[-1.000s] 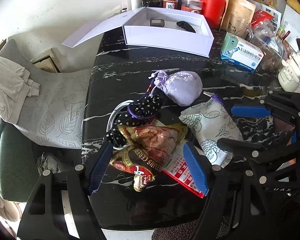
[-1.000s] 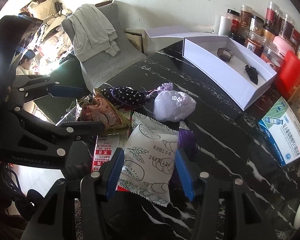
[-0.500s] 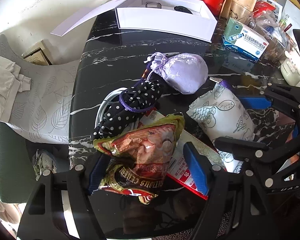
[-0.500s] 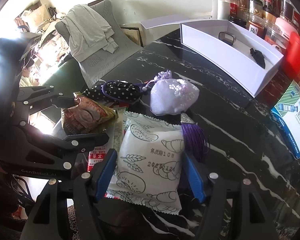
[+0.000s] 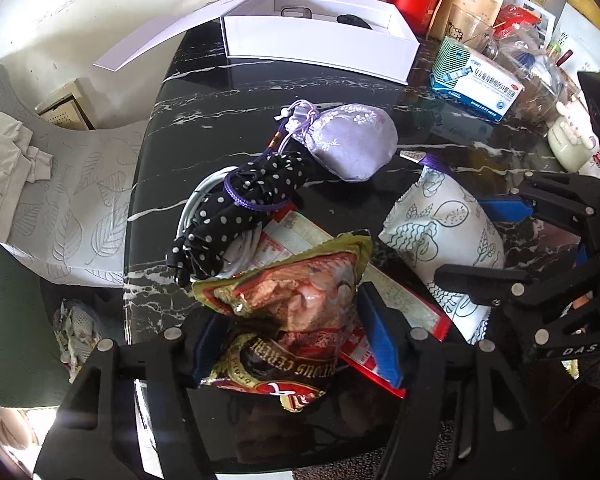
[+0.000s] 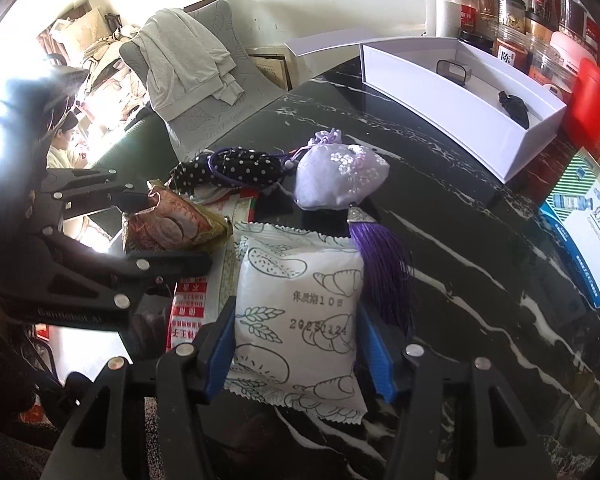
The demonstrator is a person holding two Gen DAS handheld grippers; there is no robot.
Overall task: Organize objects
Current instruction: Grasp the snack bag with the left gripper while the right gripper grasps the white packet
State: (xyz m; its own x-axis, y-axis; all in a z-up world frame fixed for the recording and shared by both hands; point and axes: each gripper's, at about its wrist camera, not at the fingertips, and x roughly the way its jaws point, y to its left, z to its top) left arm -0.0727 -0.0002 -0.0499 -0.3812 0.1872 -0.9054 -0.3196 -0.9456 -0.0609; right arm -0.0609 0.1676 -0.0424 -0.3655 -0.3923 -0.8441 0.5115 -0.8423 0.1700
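On a black marble-patterned table (image 5: 340,92), a crinkled brown-and-gold snack packet (image 5: 300,304) is seen through the left wrist camera between the blue pads of the left gripper (image 5: 296,344), whose jaws are closing on it, both pads already pressed against its sides. Beneath the packet a red-and-white flat packet (image 5: 396,308) is partly covered, and just beyond it a black polka-dot cloth (image 5: 240,216) tied with purple cord lies against a lilac embroidered pouch (image 5: 348,140). At the far end of the table an open white box (image 5: 316,44) is shown with two small dark items inside, a blue-and-white medicine carton (image 5: 476,88) to its right. Through the right wrist camera, a white pillow-shaped packet (image 6: 300,320) printed with bread drawings is pictured between the blue pads of the right gripper (image 6: 296,340), whose jaws are closing on it, the pads touching both edges. A purple tassel (image 6: 380,268) hangs from the lilac pouch (image 6: 340,176) just beside the packet. The left gripper (image 6: 140,232) is seen at the left, clamped around the snack packet (image 6: 168,228), and the white box (image 6: 452,104) stands well apart near a row of jars (image 6: 512,12).
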